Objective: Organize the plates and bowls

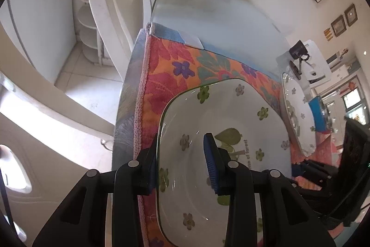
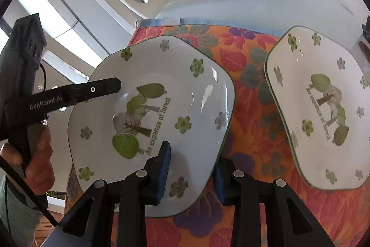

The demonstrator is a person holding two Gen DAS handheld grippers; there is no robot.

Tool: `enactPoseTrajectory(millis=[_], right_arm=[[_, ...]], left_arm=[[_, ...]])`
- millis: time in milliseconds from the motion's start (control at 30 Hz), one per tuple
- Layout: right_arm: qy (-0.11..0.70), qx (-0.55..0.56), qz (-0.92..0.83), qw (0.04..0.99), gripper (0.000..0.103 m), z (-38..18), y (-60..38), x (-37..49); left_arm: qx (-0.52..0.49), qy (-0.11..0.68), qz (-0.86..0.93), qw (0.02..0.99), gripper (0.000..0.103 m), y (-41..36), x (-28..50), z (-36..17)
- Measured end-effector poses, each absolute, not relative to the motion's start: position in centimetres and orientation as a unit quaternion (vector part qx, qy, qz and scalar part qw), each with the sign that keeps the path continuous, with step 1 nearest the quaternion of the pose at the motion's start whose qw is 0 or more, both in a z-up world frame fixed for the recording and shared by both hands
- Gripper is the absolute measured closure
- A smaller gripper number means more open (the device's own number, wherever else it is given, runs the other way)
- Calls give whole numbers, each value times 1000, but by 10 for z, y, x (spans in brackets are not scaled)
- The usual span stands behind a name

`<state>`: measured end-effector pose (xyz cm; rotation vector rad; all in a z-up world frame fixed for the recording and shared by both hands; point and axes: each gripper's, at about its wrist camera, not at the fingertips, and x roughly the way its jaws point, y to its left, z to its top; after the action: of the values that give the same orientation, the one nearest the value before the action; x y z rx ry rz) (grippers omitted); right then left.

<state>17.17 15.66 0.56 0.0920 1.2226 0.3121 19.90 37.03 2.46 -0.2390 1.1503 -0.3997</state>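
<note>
While both hand-held grippers straddle the rim of the near plate on the flowered cloth — left hand-held gripper and right hand-held gripper, jaws narrow but apparently not yet clamped — they should close evenly and lift level before carrying it onto the second plate beside it.

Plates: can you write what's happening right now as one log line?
left gripper: straddles near plate rim | right gripper: straddles same plate's rim | far plate: on cloth, untouched

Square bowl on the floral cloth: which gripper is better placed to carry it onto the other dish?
Either: both straddle the square bowl's rim. Right gripper is on the side nearer the second dish; left gripper holds the far edge.
</note>
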Motion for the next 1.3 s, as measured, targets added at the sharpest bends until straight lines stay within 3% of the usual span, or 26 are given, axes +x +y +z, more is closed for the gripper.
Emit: enactPoseTrajectory(millis=[300,733,933,1300], right_arm=[[547,23,160,821,70,52,167,141],[534,80,133,831,70,110,131,25],[542,80,123,828,70,110,106,-34],[586,73,95,801,69,68,92,-88]], left_arm=[[-99,504,-191,836,72,374,151,76],[-139,475,-198,846,72,347,45,139],[-137,489,-208,836,72,327,-4,133],[-141,544,-202,802,72,309,-61,75]])
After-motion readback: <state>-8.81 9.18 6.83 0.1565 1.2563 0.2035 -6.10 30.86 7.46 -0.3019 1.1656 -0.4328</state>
